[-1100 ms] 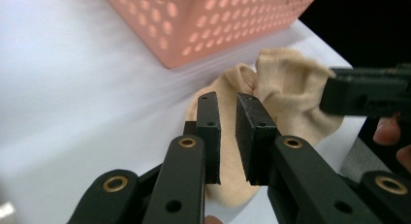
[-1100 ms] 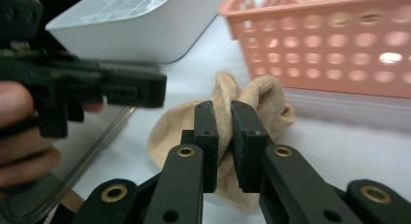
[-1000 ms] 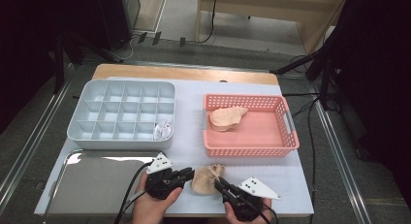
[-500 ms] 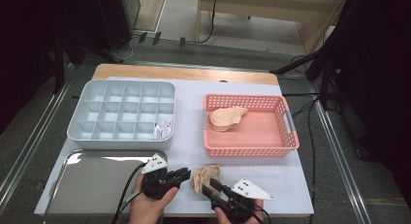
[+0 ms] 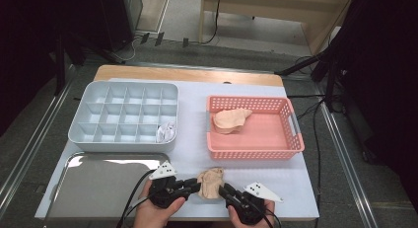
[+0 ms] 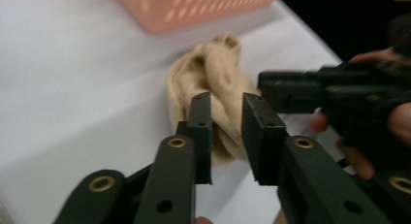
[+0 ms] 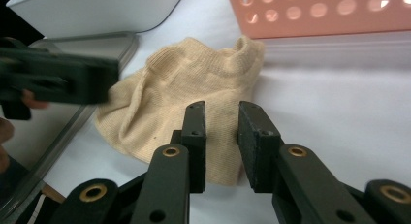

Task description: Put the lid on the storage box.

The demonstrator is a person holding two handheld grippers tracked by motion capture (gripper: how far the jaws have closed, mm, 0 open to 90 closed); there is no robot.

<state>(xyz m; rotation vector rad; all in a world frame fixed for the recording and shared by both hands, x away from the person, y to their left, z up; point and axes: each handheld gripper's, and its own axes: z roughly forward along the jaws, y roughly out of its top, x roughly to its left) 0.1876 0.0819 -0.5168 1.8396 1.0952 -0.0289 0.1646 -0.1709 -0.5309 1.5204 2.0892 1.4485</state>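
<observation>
Both claws, left (image 5: 193, 184) and right (image 5: 224, 192), sit slightly spread against the crumpled beige knit sock (image 5: 211, 182) on the white counter (image 5: 192, 149); each should probably pinch an opposite edge before lifting.

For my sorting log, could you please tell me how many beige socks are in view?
2: one beige sock lies bunched on the table between the two hand-held grippers, the other beige sock in the pink basket. More could be hidden under it.
</observation>
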